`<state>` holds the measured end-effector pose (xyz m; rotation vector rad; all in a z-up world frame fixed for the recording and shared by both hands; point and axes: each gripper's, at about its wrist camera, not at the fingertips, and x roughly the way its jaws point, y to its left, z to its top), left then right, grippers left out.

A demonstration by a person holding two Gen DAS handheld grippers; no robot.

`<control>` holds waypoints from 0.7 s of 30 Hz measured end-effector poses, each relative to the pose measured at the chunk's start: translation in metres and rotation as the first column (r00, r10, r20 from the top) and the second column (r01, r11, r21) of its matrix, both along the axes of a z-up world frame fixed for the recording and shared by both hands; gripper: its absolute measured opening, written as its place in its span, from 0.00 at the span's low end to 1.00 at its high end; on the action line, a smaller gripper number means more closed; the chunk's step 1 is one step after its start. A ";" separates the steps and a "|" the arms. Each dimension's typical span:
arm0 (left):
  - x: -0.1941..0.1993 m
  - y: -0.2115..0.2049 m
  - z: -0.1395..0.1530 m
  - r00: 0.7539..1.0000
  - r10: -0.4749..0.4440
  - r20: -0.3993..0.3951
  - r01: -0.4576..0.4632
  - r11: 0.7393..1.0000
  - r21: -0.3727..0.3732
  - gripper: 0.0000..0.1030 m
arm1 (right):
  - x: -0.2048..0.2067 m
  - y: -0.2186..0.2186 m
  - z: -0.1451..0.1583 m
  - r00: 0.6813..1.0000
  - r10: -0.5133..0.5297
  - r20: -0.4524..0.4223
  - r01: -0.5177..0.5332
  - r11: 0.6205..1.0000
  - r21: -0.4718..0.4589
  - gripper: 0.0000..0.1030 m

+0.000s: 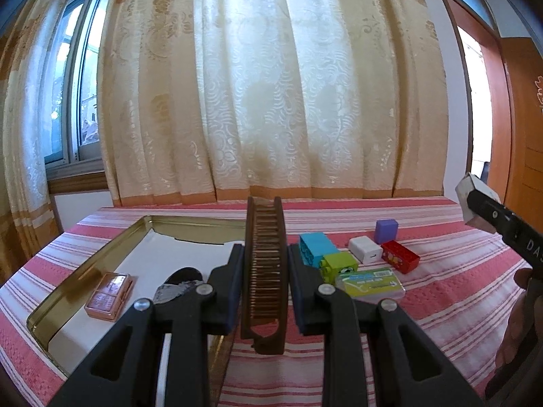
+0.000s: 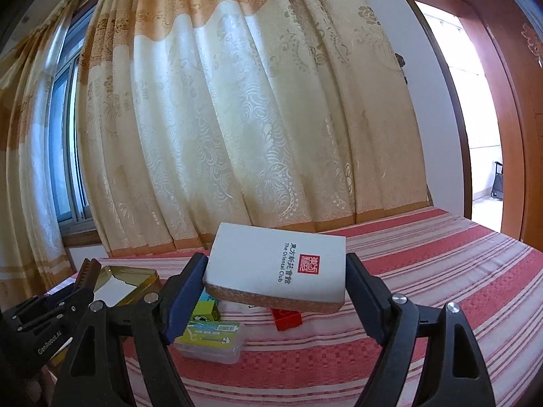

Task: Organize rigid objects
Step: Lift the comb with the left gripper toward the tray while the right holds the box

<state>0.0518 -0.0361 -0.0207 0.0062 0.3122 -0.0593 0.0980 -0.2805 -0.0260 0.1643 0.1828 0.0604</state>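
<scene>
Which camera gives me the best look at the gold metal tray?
Left wrist view: the gold metal tray shows its rim, white liner and a copper-coloured case inside. Right wrist view catches only one corner behind the left gripper.

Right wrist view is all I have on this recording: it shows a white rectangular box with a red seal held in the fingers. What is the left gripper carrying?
Observer: The left gripper is shut on a brown wooden folding comb, held lengthwise between its fingers.
Operator: Is anything already in the gold metal tin?
Observer: Yes, a copper-pink rectangular case lies on the white lining of the gold metal tin.
Operator: Any blocks I cannot see?
Observer: A purple cube sits on the striped cloth, behind a white charger plug.
</scene>
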 end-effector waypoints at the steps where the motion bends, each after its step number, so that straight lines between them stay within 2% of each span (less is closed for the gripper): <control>1: 0.000 0.002 0.000 1.000 0.004 0.002 -0.004 1.000 -0.001 0.23 | 0.001 0.002 0.000 1.000 0.004 -0.004 -0.004 1.000 0.000 0.79; 7: -0.001 0.012 0.000 1.000 0.026 0.006 -0.026 1.000 -0.009 0.23 | 0.002 0.025 0.001 0.999 0.033 0.001 -0.032 0.998 -0.048 0.79; 21: -0.003 0.027 0.000 0.998 0.053 0.013 -0.053 0.998 -0.021 0.23 | 0.002 0.055 0.000 0.997 0.073 0.005 -0.072 0.994 -0.081 0.79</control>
